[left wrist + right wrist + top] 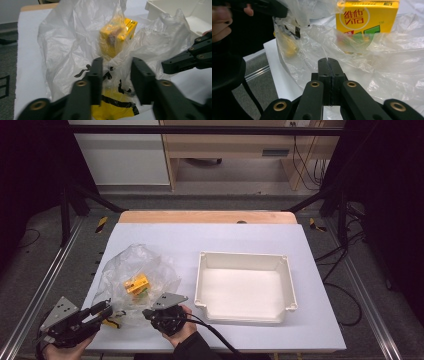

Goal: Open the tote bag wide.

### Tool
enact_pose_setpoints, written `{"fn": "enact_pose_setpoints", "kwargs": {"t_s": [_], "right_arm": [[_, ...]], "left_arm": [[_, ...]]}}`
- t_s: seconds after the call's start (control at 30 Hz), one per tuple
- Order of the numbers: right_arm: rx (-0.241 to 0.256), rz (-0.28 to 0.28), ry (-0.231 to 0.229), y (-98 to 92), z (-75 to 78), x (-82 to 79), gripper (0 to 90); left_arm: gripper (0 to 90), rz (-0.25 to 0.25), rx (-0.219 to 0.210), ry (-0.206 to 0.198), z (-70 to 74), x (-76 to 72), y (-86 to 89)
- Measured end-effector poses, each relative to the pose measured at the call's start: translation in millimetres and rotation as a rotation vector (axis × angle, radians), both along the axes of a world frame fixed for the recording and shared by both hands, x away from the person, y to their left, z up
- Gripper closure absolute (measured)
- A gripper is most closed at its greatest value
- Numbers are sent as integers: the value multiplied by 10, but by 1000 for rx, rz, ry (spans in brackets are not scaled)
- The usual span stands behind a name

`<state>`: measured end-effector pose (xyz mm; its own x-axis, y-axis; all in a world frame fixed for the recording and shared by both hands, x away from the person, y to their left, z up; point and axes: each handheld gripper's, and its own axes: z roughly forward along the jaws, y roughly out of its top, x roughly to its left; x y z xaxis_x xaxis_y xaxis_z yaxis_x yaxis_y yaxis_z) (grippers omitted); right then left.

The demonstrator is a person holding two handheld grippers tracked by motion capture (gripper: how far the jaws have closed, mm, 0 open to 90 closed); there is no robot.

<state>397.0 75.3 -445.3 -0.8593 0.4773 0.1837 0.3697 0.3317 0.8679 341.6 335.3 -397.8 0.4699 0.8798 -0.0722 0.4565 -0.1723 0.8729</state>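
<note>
A crumpled clear plastic bag (137, 275) lies on the left of the white table top, with a yellow drink carton (137, 284) inside it. The carton (117, 37) stands behind the film, and its printed face (367, 17) is close in the right gripper view. My left gripper (106, 311) sits at the bag's near left corner, open, and the bag's yellow-and-black printed edge (115, 100) lies between its jaws (116, 75). My right gripper (148, 313) is at the bag's near edge, its jaws (328, 61) pressed together on the film.
An empty white tray (245, 287) stands to the right of the bag, and its corner (175, 7) shows behind the bag. The table's near edge runs just under both hands. Bare white table (310, 330) lies right of the tray.
</note>
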Motion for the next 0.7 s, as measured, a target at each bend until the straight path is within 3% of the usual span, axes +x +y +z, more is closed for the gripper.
{"fn": "enact_pose_setpoints", "kwargs": {"t_s": [0.07,0.2,0.3,0.5,0.6,0.7], "right_arm": [[10,-11,-3,19,16,8,900],[15,-6,-8,44,34,5,900],[13,1,-12,72,60,-3,900],[10,4,-13,91,63,-12,900],[6,8,-12,96,59,-14,900],[3,11,-8,98,52,-18,900]], "left_arm": [[436,-6,-14,-18,43,-18,-18],[332,-14,-28,-29,103,-42,-68],[285,-24,-11,-39,166,-40,-145],[296,-65,54,-40,236,70,-324],[318,-70,64,-51,285,123,-374],[470,-89,76,-53,345,191,-416]]}}
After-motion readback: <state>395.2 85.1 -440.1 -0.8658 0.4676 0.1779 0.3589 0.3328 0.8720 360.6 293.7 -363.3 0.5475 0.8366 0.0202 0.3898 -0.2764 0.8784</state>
